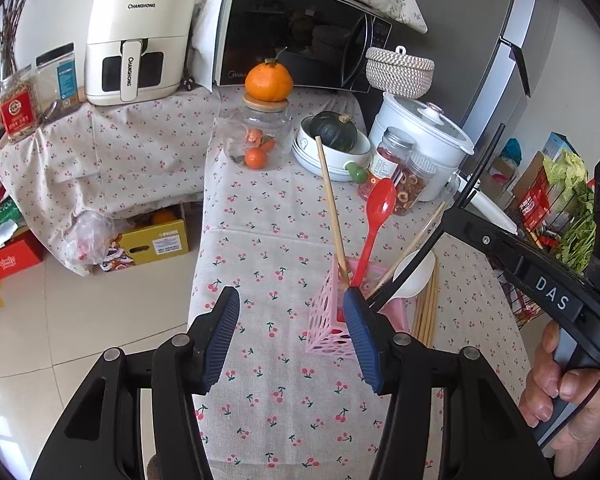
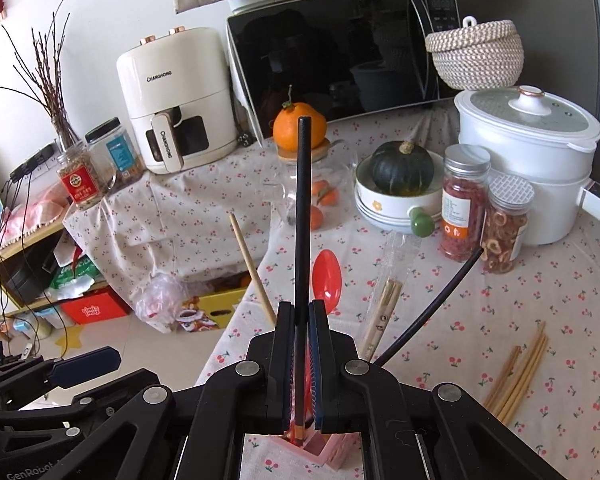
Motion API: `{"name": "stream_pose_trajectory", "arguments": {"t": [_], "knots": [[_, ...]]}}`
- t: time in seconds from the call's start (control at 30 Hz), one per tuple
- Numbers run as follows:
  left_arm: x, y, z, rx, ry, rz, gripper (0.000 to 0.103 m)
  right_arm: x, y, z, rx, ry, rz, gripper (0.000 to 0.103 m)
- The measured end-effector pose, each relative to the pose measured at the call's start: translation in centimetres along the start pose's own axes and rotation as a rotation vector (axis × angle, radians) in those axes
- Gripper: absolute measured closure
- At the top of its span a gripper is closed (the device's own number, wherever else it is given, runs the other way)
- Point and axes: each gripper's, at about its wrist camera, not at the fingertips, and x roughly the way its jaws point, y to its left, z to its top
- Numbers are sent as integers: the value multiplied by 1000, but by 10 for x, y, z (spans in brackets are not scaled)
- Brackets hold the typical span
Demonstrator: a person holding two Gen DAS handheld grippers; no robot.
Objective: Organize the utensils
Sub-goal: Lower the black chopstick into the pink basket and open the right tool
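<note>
While the cherry-print cloth-covered table (image 1: 284, 216) is carrying everything, the pink perforated plastic holder (image 1: 324, 320) is sitting near its right edge; left gripper (image 1: 290, 338) is gaping wide, right gripper (image 2: 301, 364) is pinching a black chopstick (image 2: 302, 216).

Pink holder (image 1: 325, 320), cherry-print tablecloth (image 1: 268, 248)

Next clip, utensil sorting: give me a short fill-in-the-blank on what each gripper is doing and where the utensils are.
1. The right gripper is shut on a ____ chopstick.
2. The red spoon stands in the ____ holder.
3. The left gripper has its jaws ____ and holds nothing.
4. The loose wooden chopsticks lie on the ____.

Missing words: black; pink; open; tablecloth
</note>
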Motion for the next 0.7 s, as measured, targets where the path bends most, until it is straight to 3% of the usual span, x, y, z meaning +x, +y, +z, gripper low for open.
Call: {"name": "stream_pose_trajectory", "arguments": {"t": [0.13,0.2,0.27,0.33,0.47,0.53,0.7], "knots": [[7,1,-2,-3,35,11,46,8,-2,-2,3,20,23,95],[11,2,-3,-9,56,15,40,2,-4,-1,15,7,41,94],[14,3,-5,-22,75,7,36,-8,-7,3,23,-17,54,82],[15,2,-6,-29,85,-5,33,-22,-10,5,36,-51,61,63],[13,-5,-8,-22,86,-15,25,-50,-24,8,65,-92,48,54],[12,-10,-10,-10,87,-26,23,-63,-33,8,74,-108,21,41],[8,-26,-17,28,87,-31,18,-87,-55,-2,77,-129,-63,27]]}}
